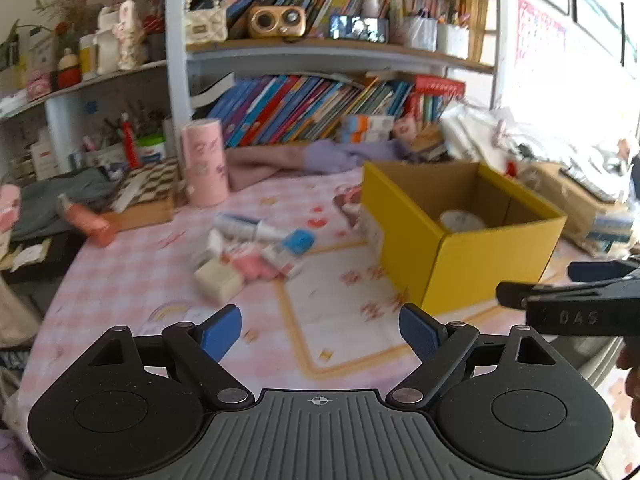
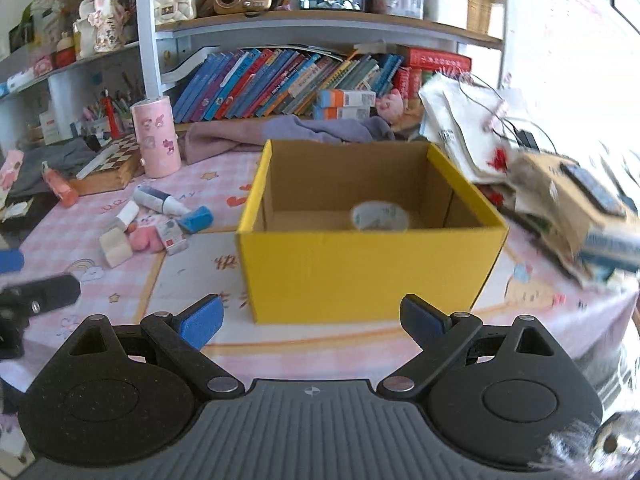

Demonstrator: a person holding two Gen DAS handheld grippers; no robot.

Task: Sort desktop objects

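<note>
Both grippers, left gripper [image 1: 320,332] and right gripper [image 2: 312,322], hang wide and empty at the table's near edge, and I judge a reach into the tight pile of small items [image 2: 154,230] left of the yellow box [image 2: 368,272] could scatter them.
</note>
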